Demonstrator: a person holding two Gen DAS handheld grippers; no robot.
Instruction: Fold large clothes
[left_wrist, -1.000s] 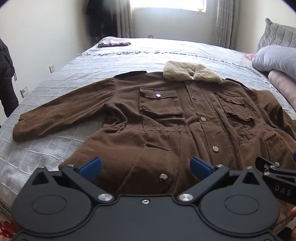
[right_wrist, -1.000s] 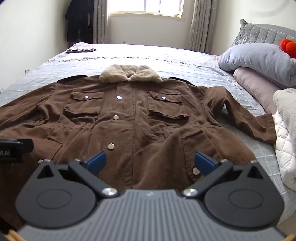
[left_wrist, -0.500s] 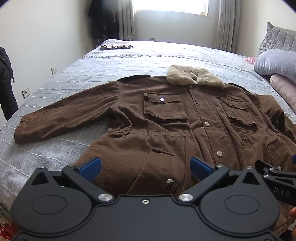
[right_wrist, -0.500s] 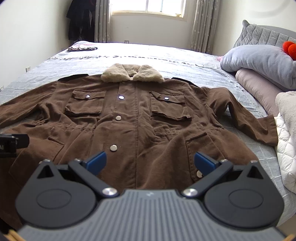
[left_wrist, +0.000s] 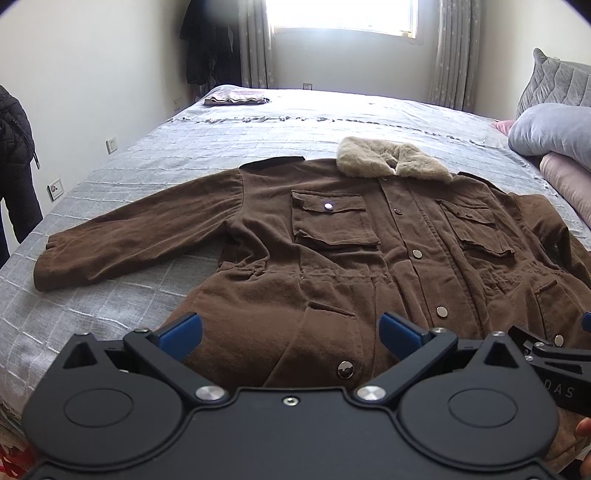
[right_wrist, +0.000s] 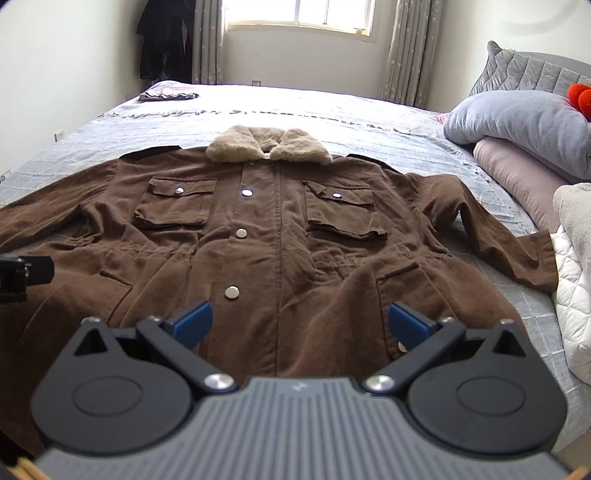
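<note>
Right wrist view: brown coat (right_wrist: 280, 251), flat, seemingly ungripped.

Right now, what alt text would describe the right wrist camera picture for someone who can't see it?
A brown coat with a cream fur collar lies spread flat, front up and buttoned, on a grey bed. The open right gripper hangs above its hem, holding nothing. Pillows are piled at the right, and a window lights the far wall.
</note>
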